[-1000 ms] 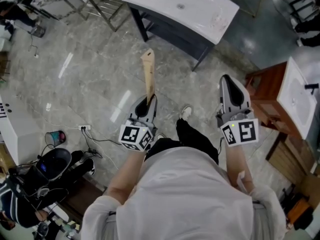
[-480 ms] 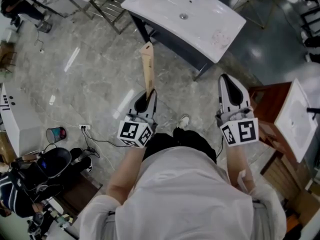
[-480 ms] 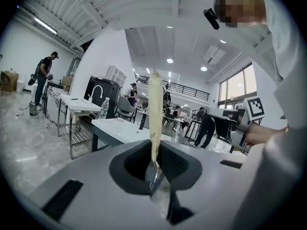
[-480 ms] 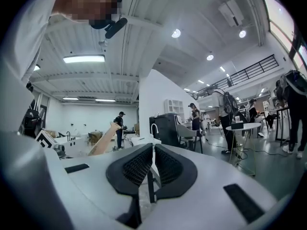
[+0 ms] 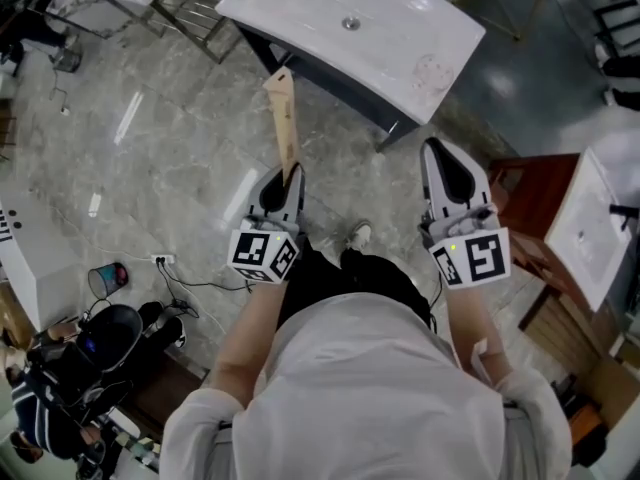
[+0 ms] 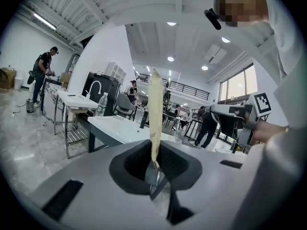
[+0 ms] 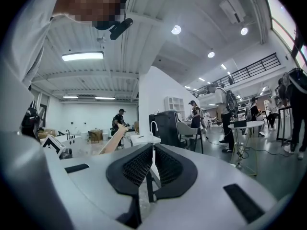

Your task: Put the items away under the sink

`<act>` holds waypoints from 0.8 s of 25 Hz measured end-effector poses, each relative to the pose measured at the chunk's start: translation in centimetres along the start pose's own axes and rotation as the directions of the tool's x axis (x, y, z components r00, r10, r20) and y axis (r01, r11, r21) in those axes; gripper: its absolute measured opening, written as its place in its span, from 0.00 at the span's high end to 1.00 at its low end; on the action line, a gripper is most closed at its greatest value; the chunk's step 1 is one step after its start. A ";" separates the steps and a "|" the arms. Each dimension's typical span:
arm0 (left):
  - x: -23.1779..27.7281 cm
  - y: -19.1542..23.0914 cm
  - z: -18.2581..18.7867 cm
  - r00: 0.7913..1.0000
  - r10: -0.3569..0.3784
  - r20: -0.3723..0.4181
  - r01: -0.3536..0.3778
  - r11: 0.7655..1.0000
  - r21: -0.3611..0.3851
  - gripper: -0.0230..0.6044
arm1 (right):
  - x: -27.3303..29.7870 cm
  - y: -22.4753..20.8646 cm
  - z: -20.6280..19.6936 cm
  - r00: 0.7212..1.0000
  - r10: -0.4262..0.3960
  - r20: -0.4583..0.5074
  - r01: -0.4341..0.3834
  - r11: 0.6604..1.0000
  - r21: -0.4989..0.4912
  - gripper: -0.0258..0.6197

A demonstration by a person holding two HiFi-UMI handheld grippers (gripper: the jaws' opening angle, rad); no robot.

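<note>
Head view is looking steeply down on the person, who is holding the left gripper (image 5: pixel 288 180) and the right gripper (image 5: pixel 440 158) out over a marble floor (image 5: pixel 170 148), both pointing toward the far white sink (image 5: pixel 400 28) on its dark frame. The left gripper is gripping the near end of a long tan packet (image 5: pixel 283 118), whose far end is reaching to just short of the sink's near edge. Only this view is showing a second sink on a wooden cabinet (image 5: pixel 530 208) at the right. The left gripper view is showing the left gripper (image 6: pixel 154 169) clenched on the tan packet (image 6: pixel 155 114), which is standing upright; a small dark print near its lower end is too small to read. It is also showing a water bottle (image 6: pixel 100 104) on a far table. The right gripper view is showing the right gripper (image 7: pixel 152 169) clenched with nothing between its jaws, and the tan packet (image 7: pixel 112 140) slanting at the left.
</note>
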State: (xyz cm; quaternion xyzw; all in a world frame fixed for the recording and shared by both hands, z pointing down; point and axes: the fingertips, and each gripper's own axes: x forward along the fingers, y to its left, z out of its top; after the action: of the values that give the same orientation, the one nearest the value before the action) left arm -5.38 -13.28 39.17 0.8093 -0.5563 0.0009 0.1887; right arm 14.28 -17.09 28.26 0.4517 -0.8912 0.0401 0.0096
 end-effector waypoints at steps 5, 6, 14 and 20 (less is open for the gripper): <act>2.1 2.8 -0.4 0.996 -0.068 -0.059 0.068 0.998 0.003 0.91 | 1.9 0.1 -0.6 0.997 -0.077 -0.005 0.077 0.997 0.012 0.90; 2.6 3.6 -0.3 0.994 -0.082 -0.068 0.084 0.996 0.017 0.91 | 2.5 0.1 -0.9 0.996 -0.092 -0.004 0.092 0.996 0.014 0.90; 6.5 9.0 -6.1 0.975 -0.170 -0.143 0.178 0.983 0.043 0.91 | 6.9 0.5 -6.5 0.988 -0.153 -0.010 0.152 0.988 -0.029 0.90; 9.4 12.5 -11.9 0.969 -0.165 -0.181 0.169 0.986 0.005 0.91 | 9.0 1.3 -11.3 0.992 -0.125 -0.007 0.125 0.991 -0.038 0.90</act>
State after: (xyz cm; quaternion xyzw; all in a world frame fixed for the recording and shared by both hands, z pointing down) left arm -10.57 -21.92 56.03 0.8517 -0.4668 0.0637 0.2294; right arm 7.69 -22.66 39.90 0.5063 -0.8616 0.0247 0.0247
